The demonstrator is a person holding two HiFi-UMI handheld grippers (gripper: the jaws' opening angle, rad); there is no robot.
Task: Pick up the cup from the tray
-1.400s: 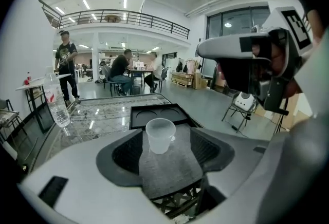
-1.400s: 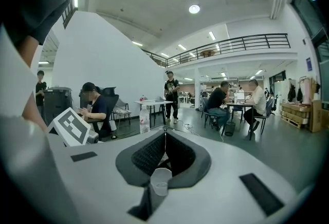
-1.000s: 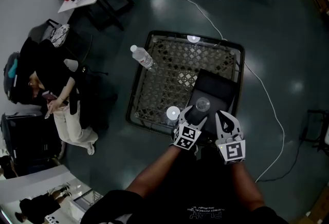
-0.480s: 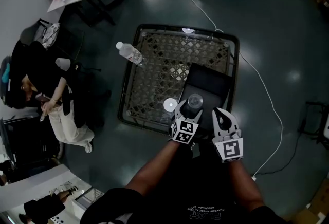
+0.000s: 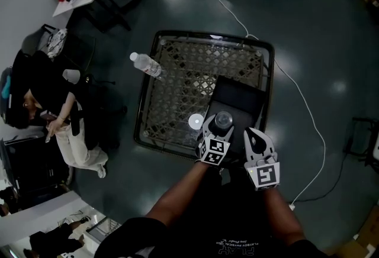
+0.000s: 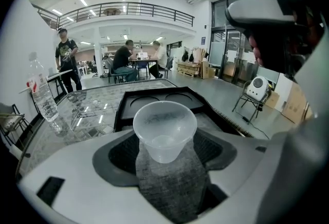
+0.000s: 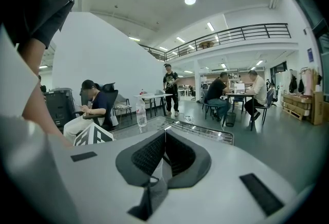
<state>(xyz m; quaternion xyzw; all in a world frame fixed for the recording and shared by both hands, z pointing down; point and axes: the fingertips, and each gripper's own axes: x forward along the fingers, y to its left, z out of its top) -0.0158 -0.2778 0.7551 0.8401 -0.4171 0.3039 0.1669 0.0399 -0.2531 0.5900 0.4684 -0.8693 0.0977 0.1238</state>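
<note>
Left hand-held gripper point(image 5: 217, 128) clasped the clear cup point(image 6: 164, 130) at the black tray's point(image 5: 241, 96) near left part; right hand-held gripper point(image 7: 163, 159), jaws together, held nothing.

Lattice-topped table point(image 5: 177, 91) — on it black tray point(image 5: 240, 100), water bottle point(image 5: 145, 65), small white round object point(image 5: 195, 122)

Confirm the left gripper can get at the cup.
Likely yes: the cup sits between the jaws of the left gripper, which look pressed to its sides, with nothing else between.
</note>
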